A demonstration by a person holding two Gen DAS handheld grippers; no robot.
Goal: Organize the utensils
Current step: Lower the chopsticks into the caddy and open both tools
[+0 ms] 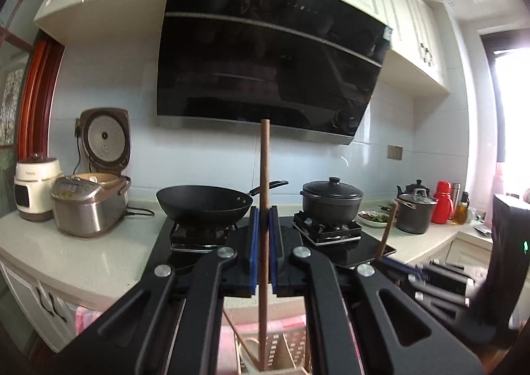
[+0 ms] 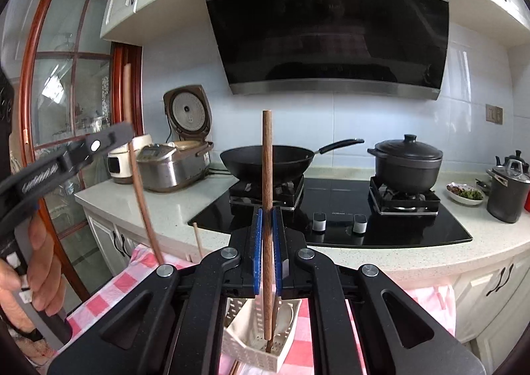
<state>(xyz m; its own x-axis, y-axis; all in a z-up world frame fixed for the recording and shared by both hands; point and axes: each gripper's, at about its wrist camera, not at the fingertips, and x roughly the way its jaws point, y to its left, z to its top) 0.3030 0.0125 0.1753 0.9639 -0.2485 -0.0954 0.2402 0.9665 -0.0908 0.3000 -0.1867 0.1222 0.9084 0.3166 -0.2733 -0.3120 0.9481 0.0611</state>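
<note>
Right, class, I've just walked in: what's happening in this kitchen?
A person holds a hand-held gripper in each hand. The left hand-held gripper is shut on one upright wooden stick; the right hand-held gripper is shut on another wooden stick, its lower end in a white slotted utensil basket on pink checked cloth.

Two chopsticks (image 1: 264, 196) — one basket (image 2: 255, 347)

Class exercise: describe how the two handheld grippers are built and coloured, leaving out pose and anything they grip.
Both the left gripper and right gripper have matte black linkage arms with round silver rivets and two parallel fingers lined with blue pads. The left gripper's side bears small white lettering.
</note>
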